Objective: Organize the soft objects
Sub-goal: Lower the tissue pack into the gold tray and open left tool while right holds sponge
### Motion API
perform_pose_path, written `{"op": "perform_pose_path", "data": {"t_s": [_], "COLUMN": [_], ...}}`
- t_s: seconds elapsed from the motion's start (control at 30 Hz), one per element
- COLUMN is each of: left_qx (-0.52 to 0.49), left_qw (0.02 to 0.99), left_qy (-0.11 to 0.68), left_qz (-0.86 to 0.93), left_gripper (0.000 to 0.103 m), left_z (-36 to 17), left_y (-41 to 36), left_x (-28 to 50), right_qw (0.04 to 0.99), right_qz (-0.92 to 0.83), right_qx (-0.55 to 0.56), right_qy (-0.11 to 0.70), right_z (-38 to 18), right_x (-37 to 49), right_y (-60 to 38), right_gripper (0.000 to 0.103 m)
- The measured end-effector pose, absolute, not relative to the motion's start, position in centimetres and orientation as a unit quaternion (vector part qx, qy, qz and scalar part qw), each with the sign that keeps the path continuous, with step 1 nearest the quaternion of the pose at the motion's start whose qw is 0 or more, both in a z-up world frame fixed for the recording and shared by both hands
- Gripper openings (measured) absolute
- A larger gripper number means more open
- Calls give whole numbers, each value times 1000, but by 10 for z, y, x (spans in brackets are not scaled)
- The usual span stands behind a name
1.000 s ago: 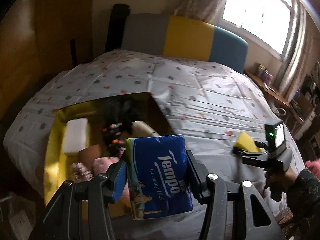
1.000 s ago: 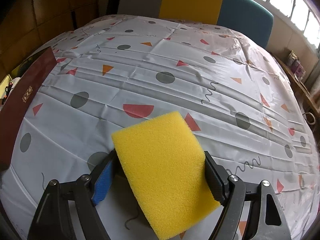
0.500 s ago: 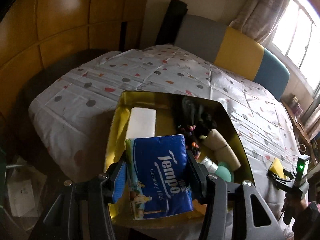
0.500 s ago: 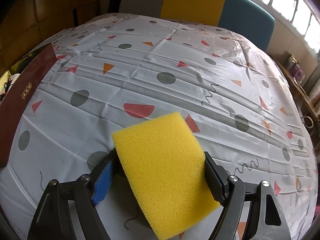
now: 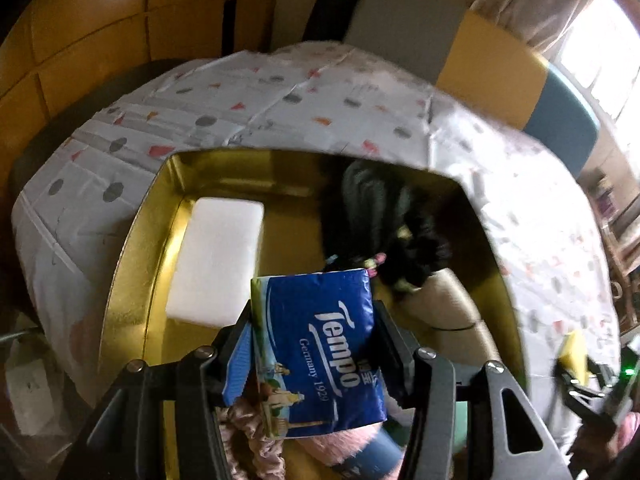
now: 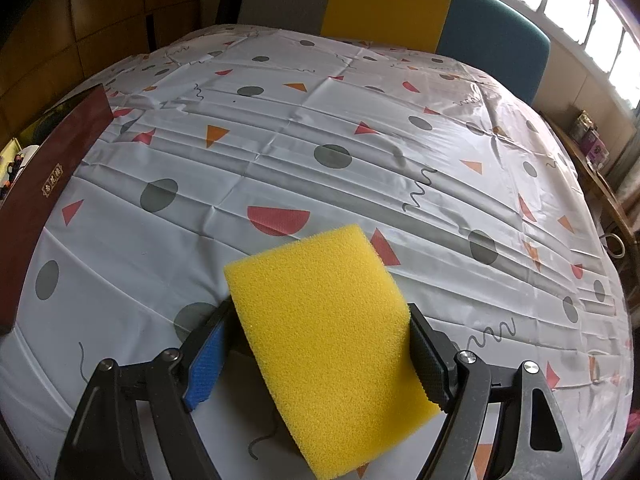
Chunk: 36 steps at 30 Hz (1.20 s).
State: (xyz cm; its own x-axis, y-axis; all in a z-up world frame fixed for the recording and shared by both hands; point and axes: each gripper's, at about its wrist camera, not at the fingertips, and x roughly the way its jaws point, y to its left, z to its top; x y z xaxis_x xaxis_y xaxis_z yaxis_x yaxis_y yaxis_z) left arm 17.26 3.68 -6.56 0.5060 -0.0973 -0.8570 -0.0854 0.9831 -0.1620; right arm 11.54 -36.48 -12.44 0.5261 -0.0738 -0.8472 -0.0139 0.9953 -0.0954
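My left gripper (image 5: 316, 344) is shut on a blue Tempo tissue pack (image 5: 320, 348) and holds it above the open gold-lined box (image 5: 132, 264). The box holds a white foam block (image 5: 218, 264), a black soft item (image 5: 384, 224), beige rolls (image 5: 448, 308) and pink fluffy things (image 5: 340, 440). My right gripper (image 6: 320, 344) is shut on a yellow sponge (image 6: 328, 340) above the patterned tablecloth (image 6: 320, 140). The right gripper and the sponge (image 5: 574, 354) also show at the right edge of the left wrist view.
The box's dark red wall (image 6: 48, 184) stands at the left edge of the right wrist view. A grey, yellow and blue chair back (image 6: 400, 4) stands behind the table. A wooden side shelf with small items (image 6: 592, 148) is at the right.
The left gripper has swung left and come in over the box with the tissue pack. The right gripper holds almost still with the sponge.
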Motion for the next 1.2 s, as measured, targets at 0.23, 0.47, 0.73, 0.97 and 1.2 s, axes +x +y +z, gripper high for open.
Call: {"op": "perform_pose_path", "data": {"t_s": [0.23,0.47,0.73,0.97,1.2], "left_qx": [-53,-37,-39,-40,-43], "left_qw": [875,888,897,902,906], "left_qy": [481,458,439,430,422], "left_qz": [5,1,3,6,6], "left_gripper": [66,66,67,67,67], "left_z": [-63,-48,-32,-25,-17], "left_y": [30,26,28,30,33], "left_x": [156,138,119,109,99], "right_qw": [872,872,873,872,872], "right_qz": [-17,-17,-16,-17,-18], "right_qx": [-45,-45,-46,-46,-46], "right_qy": [486,486,486,487,487], "right_z": [-125,-125,-125,-124,-125], "right_x": [116,115,115,115,116], "right_y": [-365,-366,-366,-366,-366], "right_gripper": [81,81,81,81,81]}}
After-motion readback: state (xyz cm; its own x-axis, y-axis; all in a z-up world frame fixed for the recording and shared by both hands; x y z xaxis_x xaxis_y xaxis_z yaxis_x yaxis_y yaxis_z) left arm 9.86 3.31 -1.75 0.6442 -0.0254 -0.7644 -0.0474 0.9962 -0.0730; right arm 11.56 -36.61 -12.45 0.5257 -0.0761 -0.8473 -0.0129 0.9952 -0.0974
